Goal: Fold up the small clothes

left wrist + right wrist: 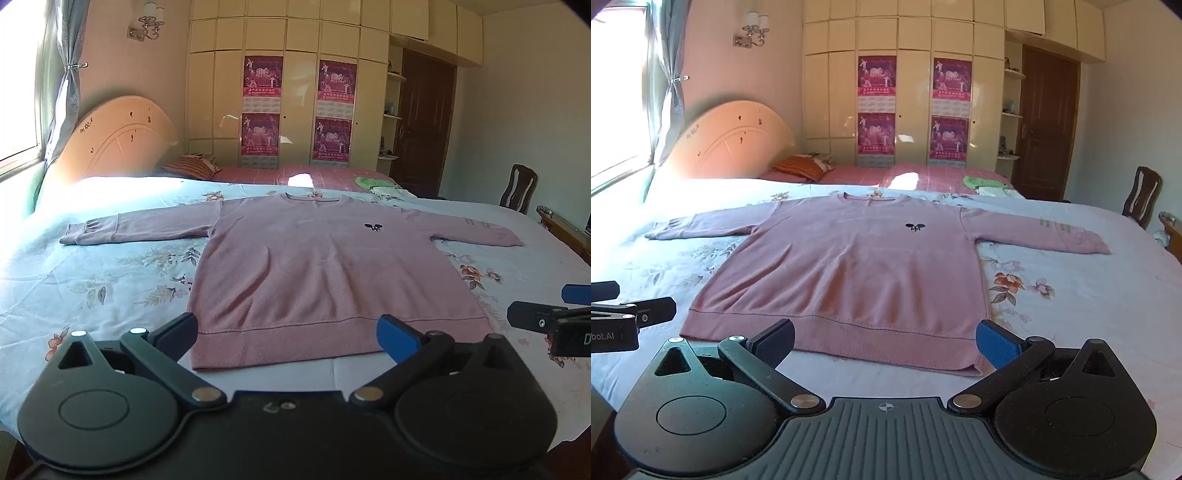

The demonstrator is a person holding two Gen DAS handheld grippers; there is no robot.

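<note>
Pink sweater (pixel 325 266) lies flat, front up, on the floral bedsheet (pixel 110 280), both sleeves spread out sideways, hem nearest me. My left tool (pixel 290 334) sits low by the hem's left part, fingers spread, gripping nothing. My right tool (pixel 884 341) is by the hem's right part, likewise spread and holding nothing. Green cloth (pixel 982 181) lies beyond the collar.
</note>
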